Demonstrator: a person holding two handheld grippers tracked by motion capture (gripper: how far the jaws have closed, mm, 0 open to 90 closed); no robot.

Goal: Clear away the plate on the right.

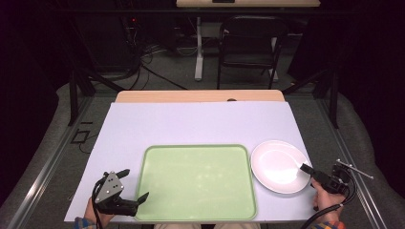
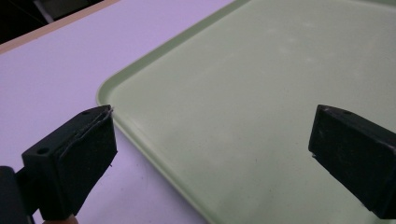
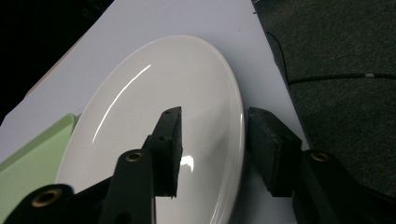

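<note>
Left gripper (image 1: pixel 133 183) sits at the near left corner of the table, jaws spread wide with nothing between them. From its own view, one jaw hangs over the white table cover (image 2: pixel 51 70) just outside the tray's edge and the other is over the green tray (image 2: pixel 261 102) itself. That tray is bare and lies in the middle of the near half of the table (image 1: pixel 191 98).

Right gripper (image 3: pixel 212 149) is over at the near right side, and its jaws are apart too, but they straddle the near rim of the white plate (image 3: pixel 159 93): one jaw is above the plate's inside, the other just outside the rim over the cover. Can't tell if either pad actually touches the plate. In the high view the plate (image 1: pixel 278 164) sits just right of the tray, really close to it. Beyond the table a dark folding chair (image 1: pixel 248 43) stands on the floor.
</note>
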